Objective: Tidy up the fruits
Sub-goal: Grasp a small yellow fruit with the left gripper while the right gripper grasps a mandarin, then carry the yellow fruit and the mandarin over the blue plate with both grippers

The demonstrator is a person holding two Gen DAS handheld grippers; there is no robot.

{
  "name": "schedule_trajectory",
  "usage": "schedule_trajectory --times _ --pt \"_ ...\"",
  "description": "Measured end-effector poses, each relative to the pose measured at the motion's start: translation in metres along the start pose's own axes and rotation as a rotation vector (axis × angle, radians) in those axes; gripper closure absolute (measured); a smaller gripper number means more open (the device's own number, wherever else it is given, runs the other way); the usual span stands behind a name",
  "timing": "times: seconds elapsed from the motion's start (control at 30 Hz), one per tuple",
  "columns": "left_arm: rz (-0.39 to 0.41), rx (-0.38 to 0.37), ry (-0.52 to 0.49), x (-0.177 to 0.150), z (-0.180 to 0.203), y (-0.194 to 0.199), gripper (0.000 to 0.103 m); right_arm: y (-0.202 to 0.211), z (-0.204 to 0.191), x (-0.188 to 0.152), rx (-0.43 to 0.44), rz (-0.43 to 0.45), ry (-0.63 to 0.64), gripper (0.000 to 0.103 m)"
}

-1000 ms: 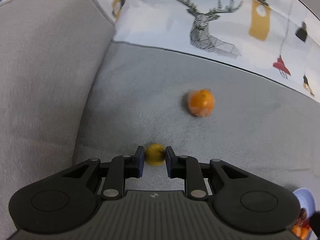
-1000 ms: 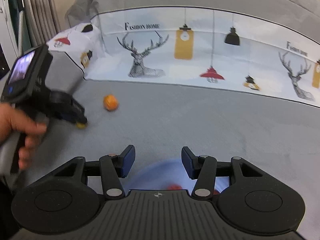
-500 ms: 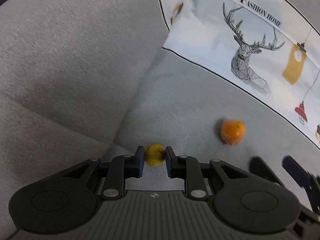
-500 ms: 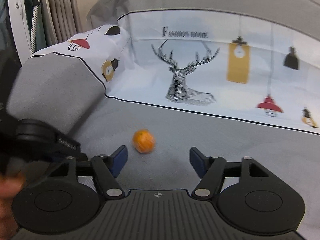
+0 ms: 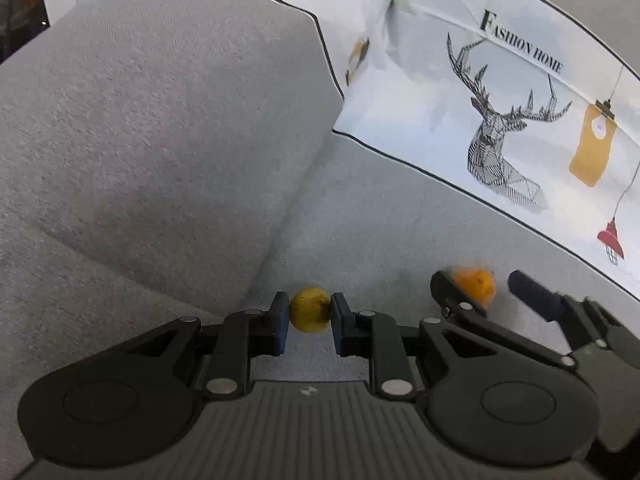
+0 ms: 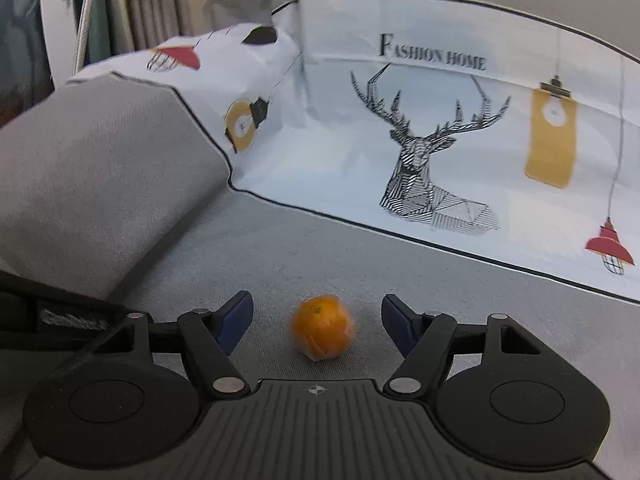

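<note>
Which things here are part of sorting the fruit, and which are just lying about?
Part of the job:
small yellow fruit, clamped in the left gripper
orange, on the seat between the open fingers of the right gripper

Just there:
grey sofa cushion
deer-print cover

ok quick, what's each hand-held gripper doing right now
Left hand-held gripper: shut on the small yellow fruit.
Right hand-held gripper: open, fingers either side of the orange, not touching it.

Seat: grey woven-fabric sofa [image 6: 280, 248].
Backrest, 1 o'clock: white deer-and-lamp printed cover [image 6: 440, 128].
Corner, 11 o'clock: beige pleated curtain [image 6: 156, 4].
</note>
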State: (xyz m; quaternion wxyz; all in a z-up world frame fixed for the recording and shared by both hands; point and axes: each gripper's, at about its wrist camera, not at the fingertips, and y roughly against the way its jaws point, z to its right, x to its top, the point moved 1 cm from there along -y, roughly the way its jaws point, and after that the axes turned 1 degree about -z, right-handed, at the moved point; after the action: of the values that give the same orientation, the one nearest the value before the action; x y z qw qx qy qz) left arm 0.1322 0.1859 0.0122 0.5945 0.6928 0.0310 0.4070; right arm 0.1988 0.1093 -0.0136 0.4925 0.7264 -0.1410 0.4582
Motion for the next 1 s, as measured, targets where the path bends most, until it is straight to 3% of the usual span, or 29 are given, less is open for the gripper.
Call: schedule_trajectory --times 0.03,0.07,0.13,0.3,0.5,0.73,0.9,1.0 --pt "0.003 0.001 0.0 -0.001 -0.001 0.001 0.079 -0.003 -0.001 -0.001 -0.002 -0.006 0.003 0.041" --pt "0.002 0.001 0.0 0.0 -0.001 0.0 0.079 -0.006 -0.001 -0.002 -0.004 -0.015 0.005 0.054" --pt "0.005 0.002 -0.001 0.0 -0.001 0.002 0.079 -0.011 -0.001 -0.005 -0.02 -0.026 0.007 0.063" --pt "0.019 -0.01 -0.001 0.001 0.002 0.007 0.079 -0.002 0.001 -0.002 -0.027 0.002 -0.009 0.064" --pt "0.044 -0.024 -0.031 -0.008 0.006 0.019 0.079 0.042 0.012 0.008 -0.051 0.072 -0.049 0.064" --pt "0.1 -0.06 -0.156 -0.024 0.024 0.04 0.079 0.132 0.038 0.003 -0.103 0.133 -0.144 0.063" --pt "0.156 -0.115 -0.307 -0.044 0.041 0.069 0.079 0.203 0.047 -0.021 -0.147 0.155 -0.166 0.064" --pt "0.188 -0.163 -0.344 -0.059 0.045 0.089 0.079 0.238 0.05 -0.042 -0.174 0.152 -0.205 0.064"
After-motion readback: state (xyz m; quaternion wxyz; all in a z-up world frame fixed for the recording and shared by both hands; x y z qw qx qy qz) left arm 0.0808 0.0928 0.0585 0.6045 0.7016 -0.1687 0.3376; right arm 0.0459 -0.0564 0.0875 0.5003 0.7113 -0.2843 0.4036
